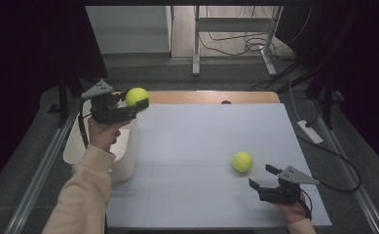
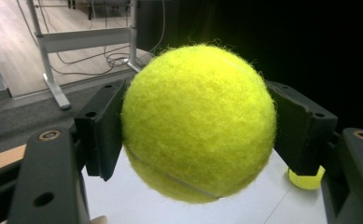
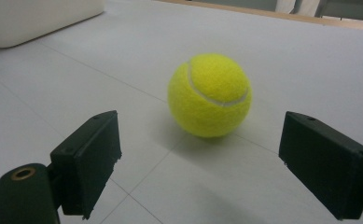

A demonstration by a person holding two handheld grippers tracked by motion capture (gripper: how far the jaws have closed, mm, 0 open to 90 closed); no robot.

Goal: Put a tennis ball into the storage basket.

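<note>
Your left gripper (image 1: 139,103) is clamped on a tennis ball (image 1: 137,96), and you hold it up in the air over the far left corner of the table (image 1: 201,146), just above the white bin (image 1: 123,161) that stands at the table's left edge. In the left gripper view the held ball (image 2: 198,122) sits squarely between the two black jaws, both pads pressed against its sides, its seam curving along the underside. Your left hand (image 1: 102,132) grips the tool from below, the cream sleeve (image 1: 80,195) running back toward the near edge.

Your right gripper (image 1: 261,177) rests low near the near right corner of the table, its jaws spread wide apart with nothing between them. A second tennis ball (image 1: 242,161) lies on the white table surface just beyond those jaws, toward the right edge, not touching either one. In the right gripper view this second ball (image 3: 209,95) sits ahead of the gap between the jaws, its white seam facing up, resting on a seam line of the table surface. The bin's rounded wall (image 3: 39,18) shows at the far left of that view.
</note>
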